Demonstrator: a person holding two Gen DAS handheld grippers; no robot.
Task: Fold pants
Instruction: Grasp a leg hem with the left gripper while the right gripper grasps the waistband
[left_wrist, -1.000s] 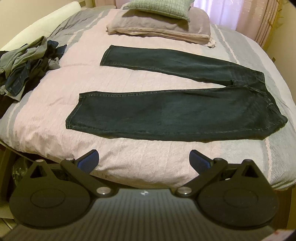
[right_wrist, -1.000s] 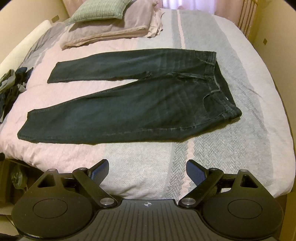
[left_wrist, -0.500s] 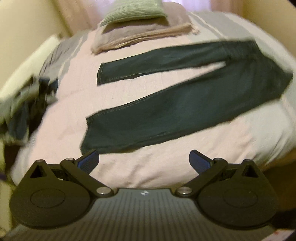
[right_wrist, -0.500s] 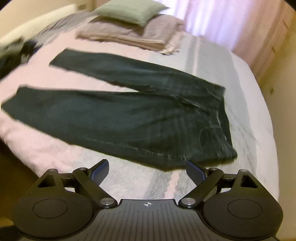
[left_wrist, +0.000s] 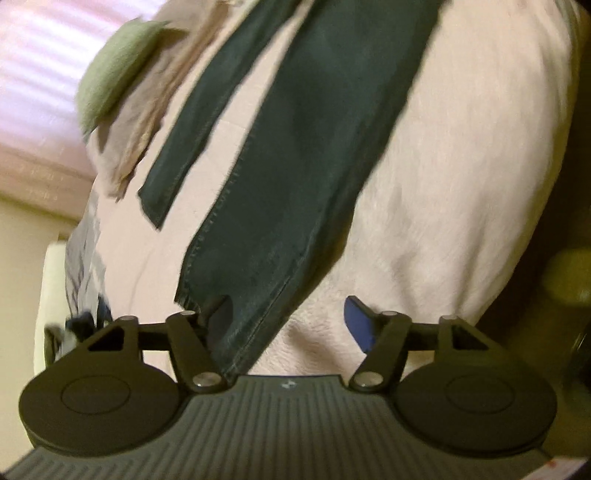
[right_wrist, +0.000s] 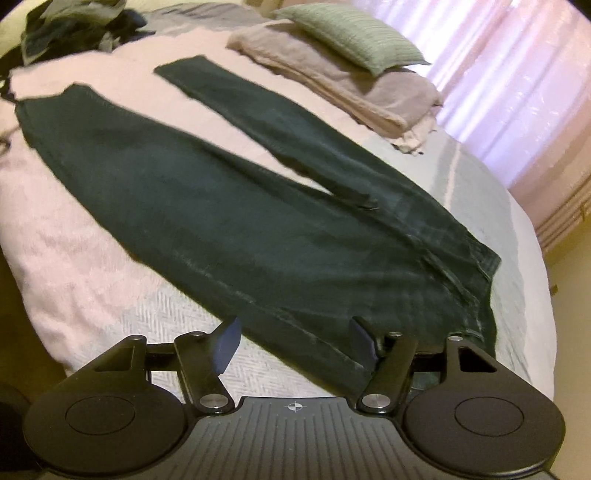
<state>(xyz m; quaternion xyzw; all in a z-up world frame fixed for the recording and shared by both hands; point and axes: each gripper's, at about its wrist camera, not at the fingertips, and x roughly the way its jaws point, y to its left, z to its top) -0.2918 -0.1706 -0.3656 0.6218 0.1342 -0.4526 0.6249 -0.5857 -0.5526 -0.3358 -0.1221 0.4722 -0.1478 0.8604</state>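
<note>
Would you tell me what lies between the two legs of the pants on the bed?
Only bare bedspread: a narrowing wedge of it separates the two legs of the pants up to the crotch. The right wrist view shows it best; the left wrist view shows it too.

Left gripper (left_wrist: 290, 317) closing over pants (left_wrist: 295, 166) hem; bed (left_wrist: 461, 184) beneath

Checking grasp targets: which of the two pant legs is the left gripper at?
The near leg: its hem lies between the closing left gripper; the far leg lies beyond.
</note>
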